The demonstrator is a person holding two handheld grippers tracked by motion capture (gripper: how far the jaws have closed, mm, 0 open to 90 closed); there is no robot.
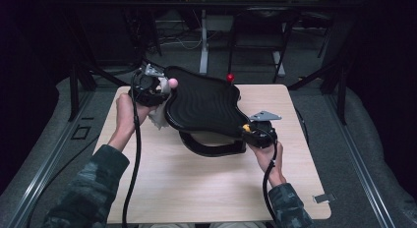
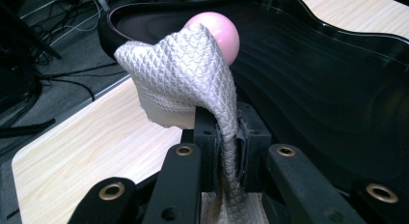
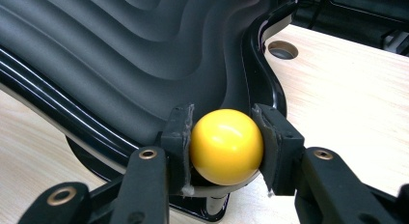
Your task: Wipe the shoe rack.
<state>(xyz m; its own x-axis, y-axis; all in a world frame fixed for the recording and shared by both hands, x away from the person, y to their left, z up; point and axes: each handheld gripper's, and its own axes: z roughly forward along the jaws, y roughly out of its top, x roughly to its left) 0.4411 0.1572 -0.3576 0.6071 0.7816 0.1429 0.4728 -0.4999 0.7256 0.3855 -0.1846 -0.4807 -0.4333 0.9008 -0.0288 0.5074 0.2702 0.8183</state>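
Black glossy tray (image 1: 201, 102), ribbed in wavy ridges, stood tilted over a pale wood-grain surface (image 1: 196, 184). Left tongs (image 2: 226, 132) were clamped tight on a grey waffle-textured cloth (image 2: 183, 79), draped against a smooth pink ball (image 2: 224, 33) at the tray's edge. Right tongs (image 3: 225, 147) gripped a shiny yellow ball (image 3: 226, 144) at the tray's near corner.

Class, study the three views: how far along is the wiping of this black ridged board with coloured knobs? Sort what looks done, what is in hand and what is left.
Done: the right gripper is shut on the yellow ball knob, steadying the black ridged board. In hand: the left gripper pinches a grey waffle-weave cloth, draped over the pink ball knob. Left: probably the red ball knob and the ridges; how clean they are cannot be told.
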